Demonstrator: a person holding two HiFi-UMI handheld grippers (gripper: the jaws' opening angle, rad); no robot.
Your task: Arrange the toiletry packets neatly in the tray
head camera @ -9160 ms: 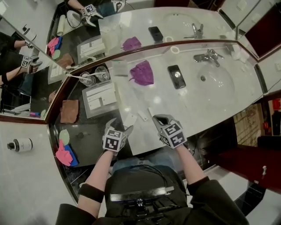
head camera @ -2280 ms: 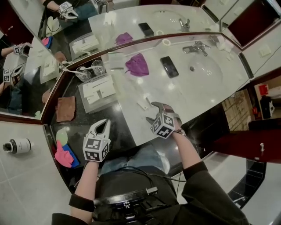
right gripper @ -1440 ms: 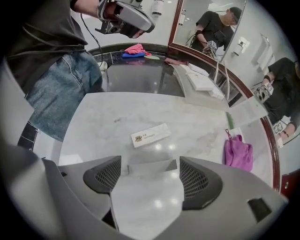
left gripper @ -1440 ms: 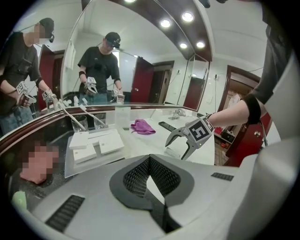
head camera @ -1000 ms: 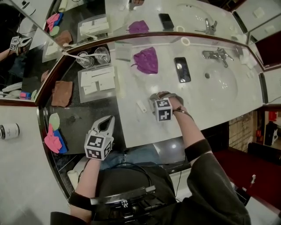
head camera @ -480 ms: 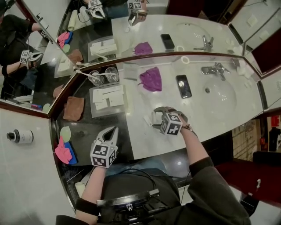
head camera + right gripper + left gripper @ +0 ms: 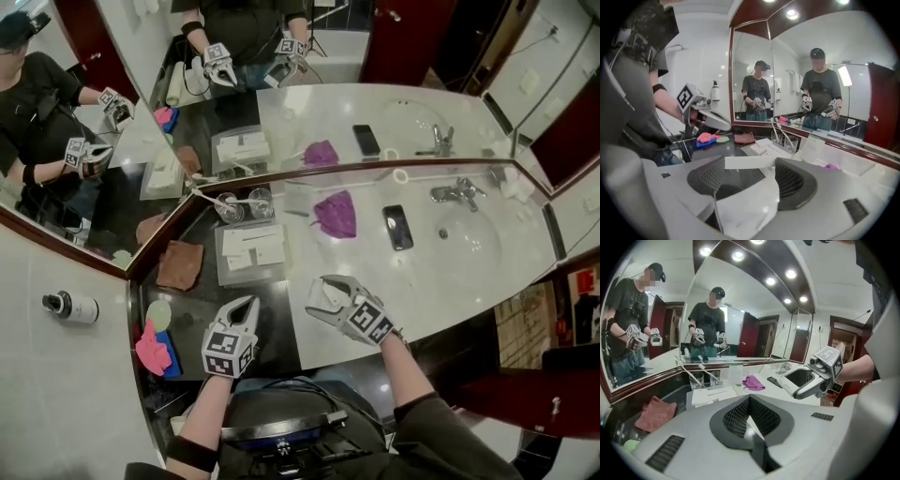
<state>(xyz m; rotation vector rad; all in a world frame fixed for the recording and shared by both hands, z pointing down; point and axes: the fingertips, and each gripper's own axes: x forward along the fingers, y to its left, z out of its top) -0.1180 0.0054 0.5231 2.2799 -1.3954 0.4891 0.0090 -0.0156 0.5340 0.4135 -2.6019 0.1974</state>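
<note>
Recessed ceiling spotlights (image 7: 790, 273) flood the bathroom with bright, even light. It throws small white glare spots on the pale marble worktop (image 7: 469, 272) and is doubled in the mirror (image 7: 309, 112). Shadows stay faint, and the worktop's dark section reads dim. The head view bows hard at its edges, curving the worktop's rim. Both gripper views are round fisheye frames with black corners. Their grey jaws fill the foreground, soft and out of focus, and the right gripper view's margins look smeared, perhaps by motion.
</note>
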